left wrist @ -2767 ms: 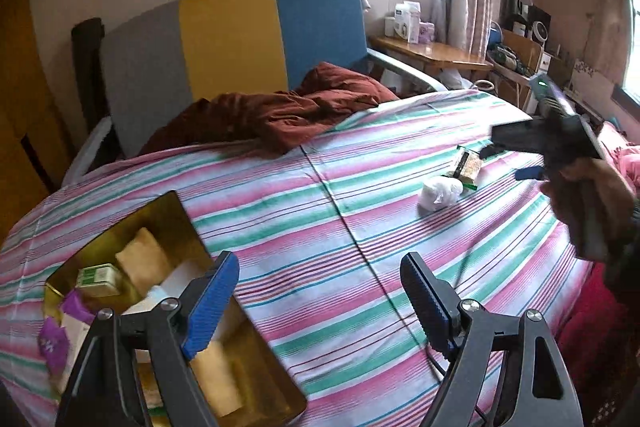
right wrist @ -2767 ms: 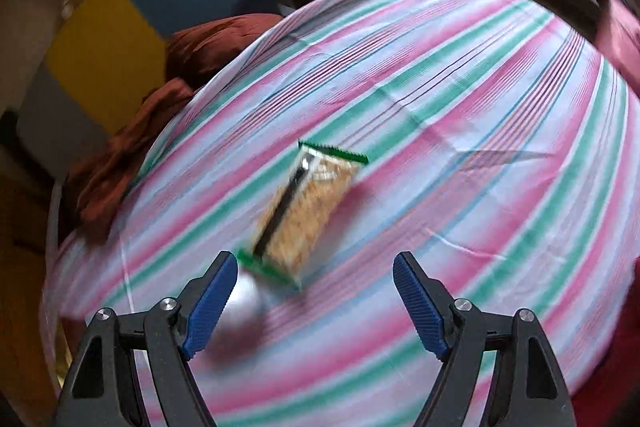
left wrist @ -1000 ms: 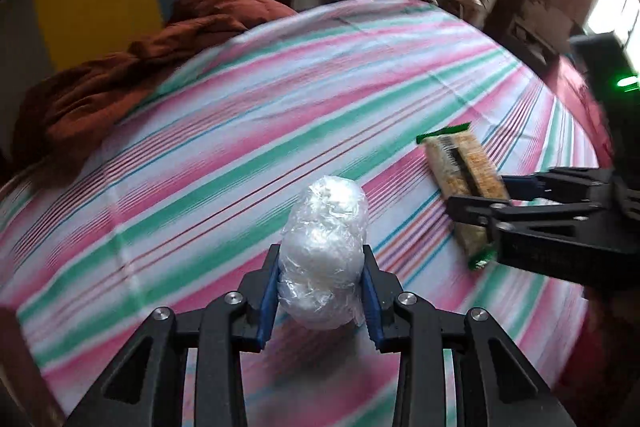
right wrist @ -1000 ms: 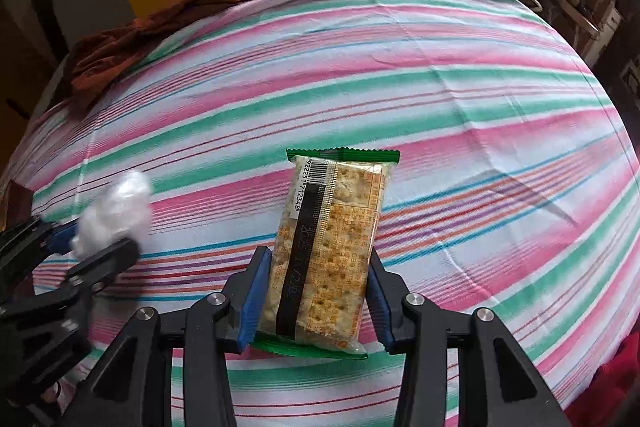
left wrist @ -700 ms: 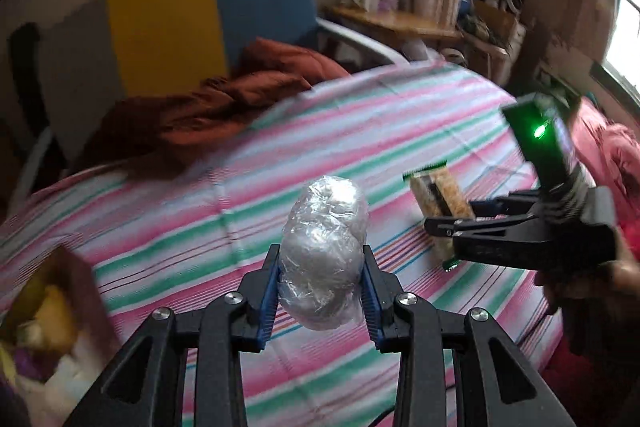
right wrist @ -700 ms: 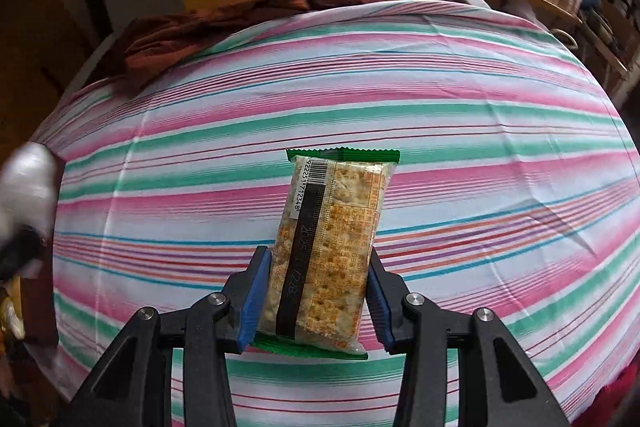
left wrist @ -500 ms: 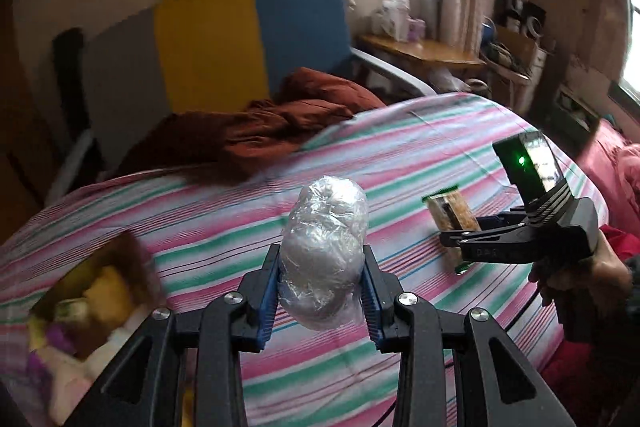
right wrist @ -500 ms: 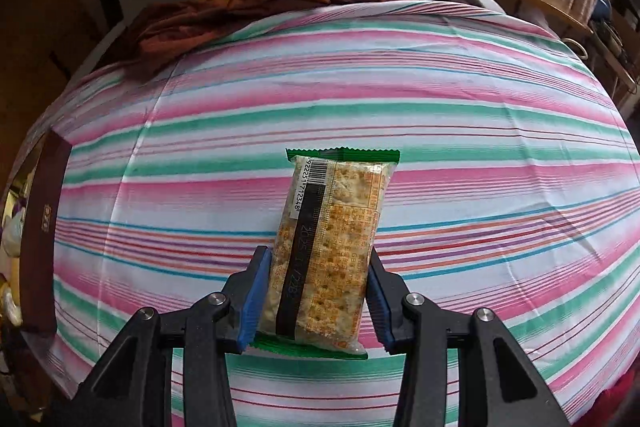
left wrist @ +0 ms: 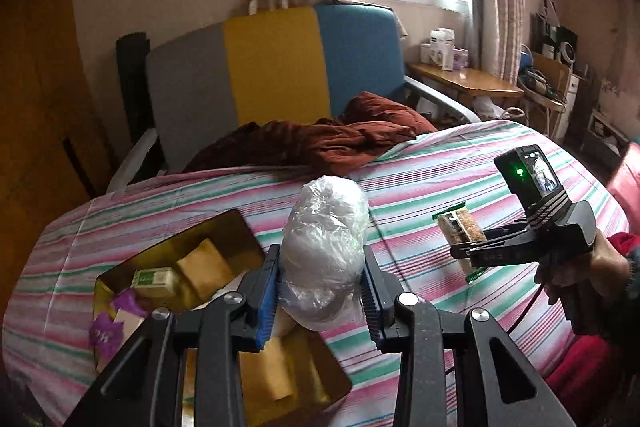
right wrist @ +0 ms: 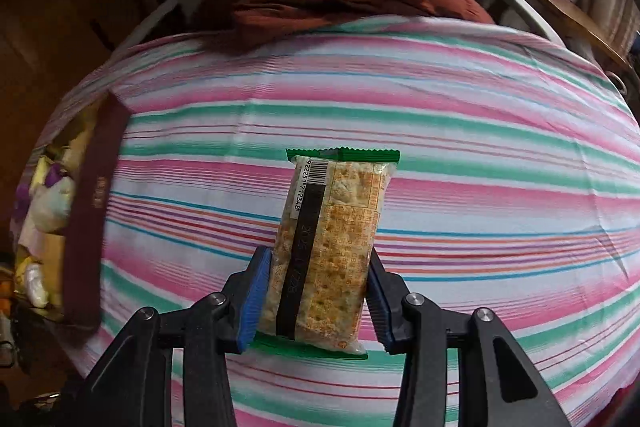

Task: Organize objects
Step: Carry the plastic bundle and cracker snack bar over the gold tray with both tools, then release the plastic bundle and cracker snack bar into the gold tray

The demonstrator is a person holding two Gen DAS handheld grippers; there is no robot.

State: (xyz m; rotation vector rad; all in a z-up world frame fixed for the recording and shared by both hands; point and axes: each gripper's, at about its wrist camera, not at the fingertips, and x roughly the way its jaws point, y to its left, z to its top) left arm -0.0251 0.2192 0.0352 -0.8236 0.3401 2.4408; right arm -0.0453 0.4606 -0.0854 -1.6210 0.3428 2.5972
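— So, what does each gripper hold?
— Left gripper (left wrist: 320,291) clamps the bundle (left wrist: 324,251) above the tin (left wrist: 240,223); right gripper (right wrist: 316,301) pinches the crackers (right wrist: 328,247) over the striped cloth (right wrist: 480,147).

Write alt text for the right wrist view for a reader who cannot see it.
The right gripper is shut on a clear cracker packet with green sealed ends, held upright above a pink, green and white striped bedsheet. At far left an open box holds snacks; a rust-brown blanket lies behind.
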